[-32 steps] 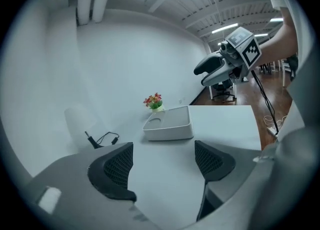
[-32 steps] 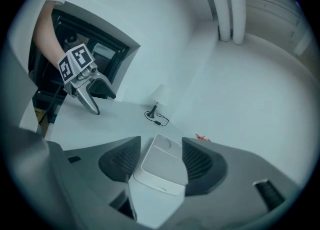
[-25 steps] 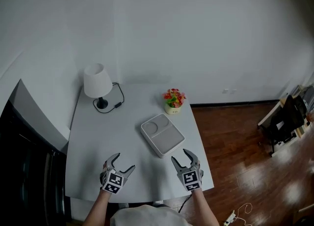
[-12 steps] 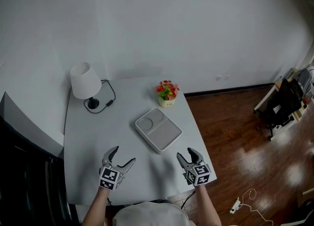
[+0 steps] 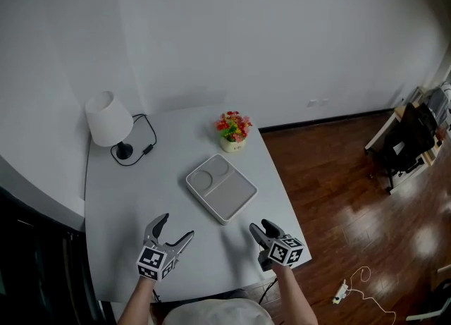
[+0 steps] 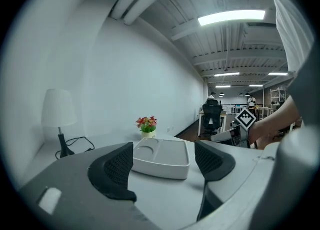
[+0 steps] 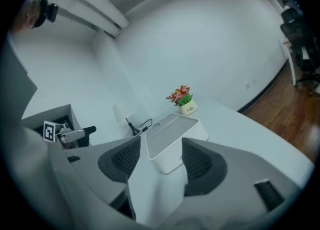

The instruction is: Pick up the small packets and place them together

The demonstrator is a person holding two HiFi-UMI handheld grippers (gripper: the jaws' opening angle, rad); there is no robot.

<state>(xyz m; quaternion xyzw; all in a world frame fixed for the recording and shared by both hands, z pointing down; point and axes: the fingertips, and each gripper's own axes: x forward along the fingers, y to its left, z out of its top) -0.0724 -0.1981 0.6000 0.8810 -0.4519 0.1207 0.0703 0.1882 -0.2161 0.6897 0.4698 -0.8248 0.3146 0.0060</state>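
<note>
The left gripper (image 5: pixel 176 226) and right gripper (image 5: pixel 261 228) hang over the worktop (image 5: pixel 127 197) on the near side of the white tray (image 5: pixel 229 193), left and right of its near corner. Both sets of fingers stand apart and empty. The tray lies beyond the fingertips, untouched.

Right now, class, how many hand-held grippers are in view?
2. The left hand-held gripper is over the table's near edge; the right hand-held gripper is over its near right corner. None seem hidden.
</note>
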